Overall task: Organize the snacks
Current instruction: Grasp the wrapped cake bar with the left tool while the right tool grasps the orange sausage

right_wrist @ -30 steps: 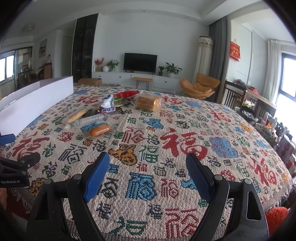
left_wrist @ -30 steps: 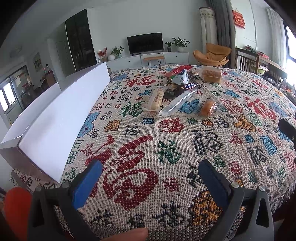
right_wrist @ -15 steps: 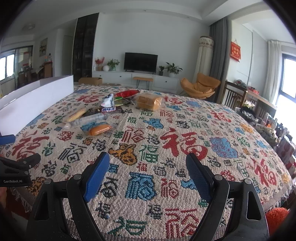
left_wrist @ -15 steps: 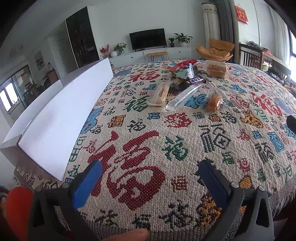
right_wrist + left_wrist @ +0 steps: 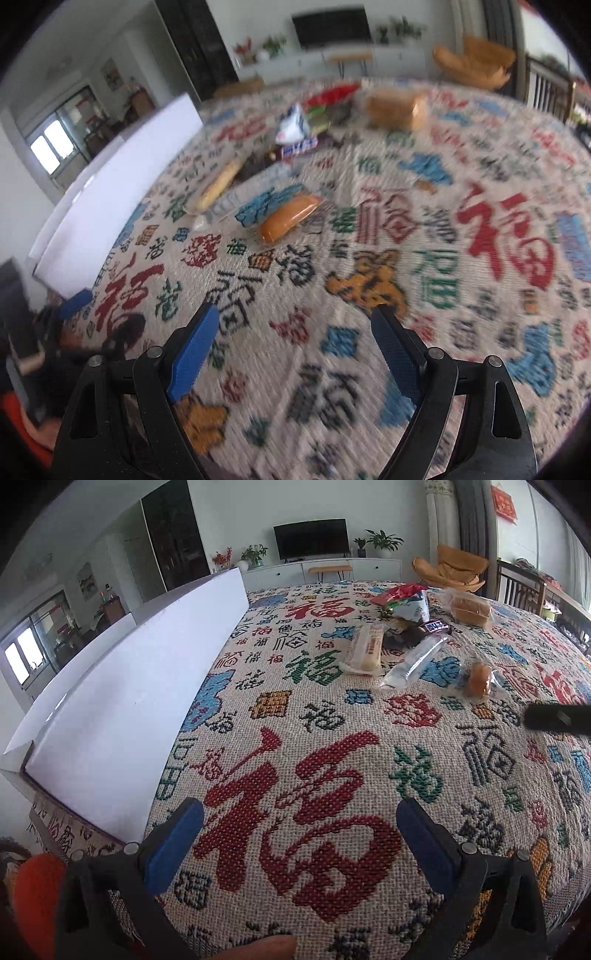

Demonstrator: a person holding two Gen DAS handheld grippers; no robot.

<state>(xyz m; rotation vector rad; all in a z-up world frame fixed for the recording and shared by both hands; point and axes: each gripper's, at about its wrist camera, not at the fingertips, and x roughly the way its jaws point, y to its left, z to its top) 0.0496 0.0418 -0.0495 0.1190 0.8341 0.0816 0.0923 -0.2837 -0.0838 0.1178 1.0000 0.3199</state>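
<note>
Approaching the snack pile was, by judgement, the step in hand, since nothing had been lifted and every packet lay on the patterned tablecloth [image 5: 295, 738]. The white box [image 5: 122, 701], open at the top along the left edge of the table, was the likely destination. The snacks formed a loose cluster at the far side: a wrapped golden bun [image 5: 288, 218] nearest the right gripper [image 5: 295, 332], a long clear sleeve [image 5: 413, 657], a pale wrapped cake [image 5: 365, 646], a dark chocolate bar [image 5: 436, 626], a blue-and-white pouch [image 5: 410, 607], a red packet [image 5: 399, 590] and a clear bag of bread [image 5: 469, 607].

To do the step well, the right gripper was best brought low over the bun, in line with its long axis turned across the jaws, so that the pads would close on the bun's narrow sides rather than on loose film. The bun lay apart from the other packets, which made it the cleanest first pick. The right wrist view was blurred, so fine detail there could not be read.

Both pairs of jaws stood spread wide. The right gripper held nothing and touched nothing, with only cloth between its blue pads. The left gripper [image 5: 299, 834] was likewise empty, hovering over the near edge of the table, just beside the box's corner.
</note>
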